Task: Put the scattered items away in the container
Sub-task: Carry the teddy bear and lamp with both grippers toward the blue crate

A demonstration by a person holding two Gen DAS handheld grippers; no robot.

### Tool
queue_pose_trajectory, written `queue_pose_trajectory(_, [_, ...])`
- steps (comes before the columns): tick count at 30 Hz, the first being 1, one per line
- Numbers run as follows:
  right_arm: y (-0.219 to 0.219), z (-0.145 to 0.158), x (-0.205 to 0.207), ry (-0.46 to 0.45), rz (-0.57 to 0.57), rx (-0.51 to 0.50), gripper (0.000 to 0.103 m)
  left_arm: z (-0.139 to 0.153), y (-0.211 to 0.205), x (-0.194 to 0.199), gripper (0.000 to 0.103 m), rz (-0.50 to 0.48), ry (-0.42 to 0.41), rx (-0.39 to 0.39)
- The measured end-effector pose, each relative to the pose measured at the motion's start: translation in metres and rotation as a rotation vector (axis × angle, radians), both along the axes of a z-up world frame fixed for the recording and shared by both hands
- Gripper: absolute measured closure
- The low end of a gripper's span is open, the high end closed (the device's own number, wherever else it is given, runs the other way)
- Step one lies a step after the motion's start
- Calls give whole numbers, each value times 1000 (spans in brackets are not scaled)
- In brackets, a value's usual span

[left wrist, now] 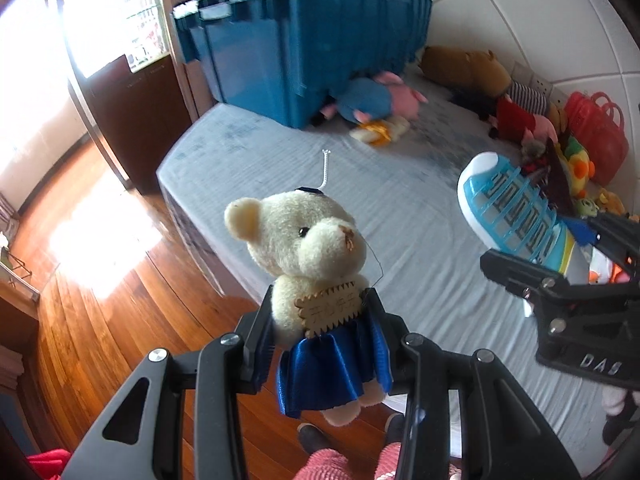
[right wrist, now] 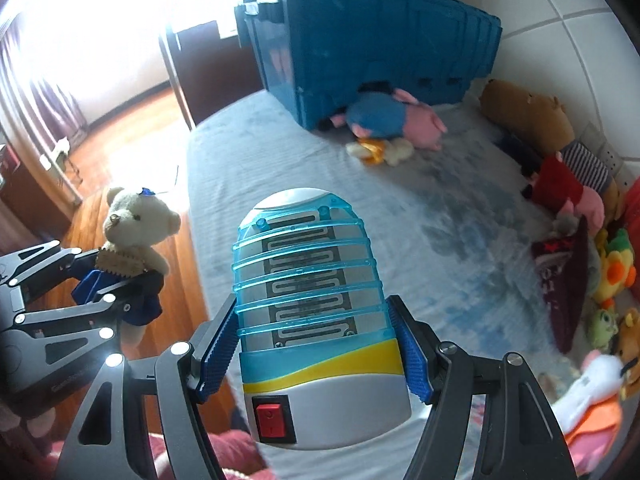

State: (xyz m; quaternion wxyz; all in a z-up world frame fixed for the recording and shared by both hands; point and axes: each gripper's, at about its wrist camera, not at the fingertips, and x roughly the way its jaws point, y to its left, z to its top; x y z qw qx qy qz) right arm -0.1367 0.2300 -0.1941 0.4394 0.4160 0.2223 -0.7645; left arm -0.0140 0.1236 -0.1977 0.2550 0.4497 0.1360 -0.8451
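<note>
My left gripper is shut on a small cream teddy bear in a blue satin skirt and holds it over the near edge of the bed; the bear also shows in the right wrist view. My right gripper is shut on a blue, yellow and grey mosquito-killer lamp with a red switch; the lamp also shows in the left wrist view. The big blue storage bin stands at the far end of the bed; it also shows in the right wrist view.
A blue and pink plush and a yellow-white plush lie in front of the bin. A brown plush, a red-shirted plush, a red bag and several small toys line the right wall. Wooden floor lies to the left.
</note>
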Motion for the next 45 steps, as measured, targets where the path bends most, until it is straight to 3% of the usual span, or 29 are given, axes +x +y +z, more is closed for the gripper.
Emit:
queue_pose_trajectory(12, [-80, 12, 42, 23, 0, -13, 32, 11, -74, 30, 64, 15, 33, 0])
queue_pose_trajectory(18, [-125, 11, 33, 18, 21, -17, 32, 9, -120, 22, 64, 54, 46, -1])
queue_pose_trajectory(24, [-182, 16, 15, 21, 70, -59, 32, 14, -175, 0, 64, 87, 27, -54])
queue_pose_trajectory(32, [-242, 30, -5, 46, 94, -85, 32, 17, -235, -13, 64, 104, 25, -48])
queue_pose_trajectory(38, [-286, 29, -3, 59, 65, -63, 32, 13, -286, -22, 64, 42, 35, -31])
queue_pose_trajectory(45, [-332, 35, 8, 74, -107, -71, 32, 25, -354, -27, 64, -157, 56, -57])
